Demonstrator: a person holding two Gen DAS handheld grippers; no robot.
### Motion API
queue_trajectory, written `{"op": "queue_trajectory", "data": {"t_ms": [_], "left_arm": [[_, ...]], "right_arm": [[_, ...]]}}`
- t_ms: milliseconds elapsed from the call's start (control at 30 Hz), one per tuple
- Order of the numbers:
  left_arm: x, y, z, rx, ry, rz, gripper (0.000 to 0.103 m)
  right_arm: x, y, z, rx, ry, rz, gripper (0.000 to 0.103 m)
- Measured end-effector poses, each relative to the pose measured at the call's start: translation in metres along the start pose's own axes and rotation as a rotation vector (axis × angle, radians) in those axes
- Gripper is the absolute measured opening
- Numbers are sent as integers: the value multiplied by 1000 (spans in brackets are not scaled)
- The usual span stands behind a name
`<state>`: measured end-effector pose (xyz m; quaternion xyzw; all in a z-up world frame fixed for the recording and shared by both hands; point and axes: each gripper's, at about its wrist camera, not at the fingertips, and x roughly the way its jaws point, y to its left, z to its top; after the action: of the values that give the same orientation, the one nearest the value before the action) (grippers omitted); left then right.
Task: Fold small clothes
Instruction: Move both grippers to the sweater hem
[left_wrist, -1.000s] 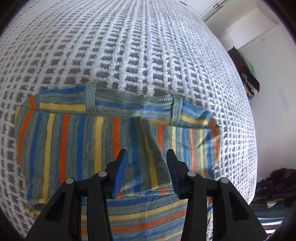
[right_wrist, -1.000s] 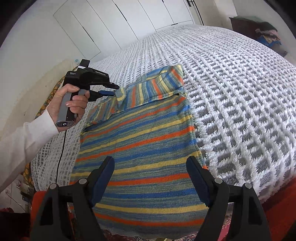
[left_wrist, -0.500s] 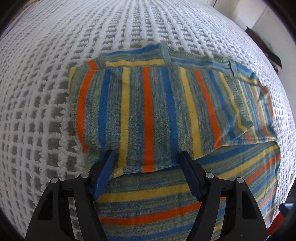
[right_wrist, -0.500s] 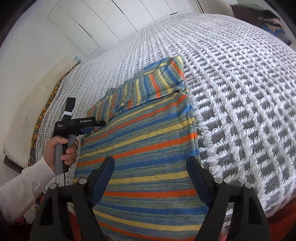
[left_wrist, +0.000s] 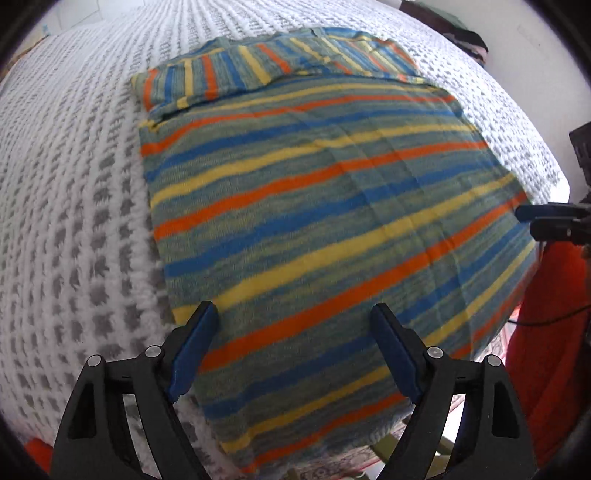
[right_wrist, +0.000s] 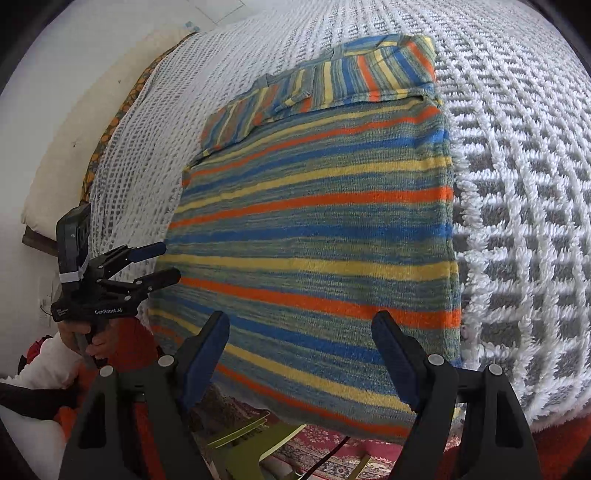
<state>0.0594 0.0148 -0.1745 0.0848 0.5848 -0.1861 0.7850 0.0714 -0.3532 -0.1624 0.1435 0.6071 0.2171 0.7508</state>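
Note:
A striped knit sweater (left_wrist: 317, 206) in blue, yellow, orange and green lies flat on the bed, sleeves folded across its far end (left_wrist: 236, 70); its near hem hangs over the bed edge. It also shows in the right wrist view (right_wrist: 317, 229). My left gripper (left_wrist: 295, 350) is open and empty, just above the hem's left part. It also shows in the right wrist view (right_wrist: 162, 264), beside the sweater's left edge. My right gripper (right_wrist: 301, 354) is open and empty over the hem's right part; its fingertips (left_wrist: 532, 214) show at the sweater's right edge in the left wrist view.
A white and grey knitted bedspread (right_wrist: 517, 166) covers the bed around the sweater. A pillow (right_wrist: 66, 155) lies at the far left. A patterned red rug (right_wrist: 317, 450) and a yellow-green frame (right_wrist: 251, 446) lie on the floor below the bed edge.
My left gripper has pulled back from the folded sleeves to the near hem and opened wider. The right gripper has moved closer to the hem.

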Motion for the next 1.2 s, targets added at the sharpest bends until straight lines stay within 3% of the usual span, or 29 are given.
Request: {"op": "queue_trajectory", "data": {"t_ms": [67, 300, 733, 1200], "left_arm": [[-3, 4, -17, -24, 9, -9, 86], [-10, 19, -46, -76, 35, -18, 86], [-9, 2, -56, -53, 30, 25, 86], [-24, 18, -74, -95, 50, 22, 86]], "right_arm": [[7, -8, -9, 32, 33, -35, 79], [-8, -15, -28, 86, 13, -63, 79], [-3, -9, -40, 81, 25, -117, 79], [-3, -14, -48, 85, 56, -113, 79]]}}
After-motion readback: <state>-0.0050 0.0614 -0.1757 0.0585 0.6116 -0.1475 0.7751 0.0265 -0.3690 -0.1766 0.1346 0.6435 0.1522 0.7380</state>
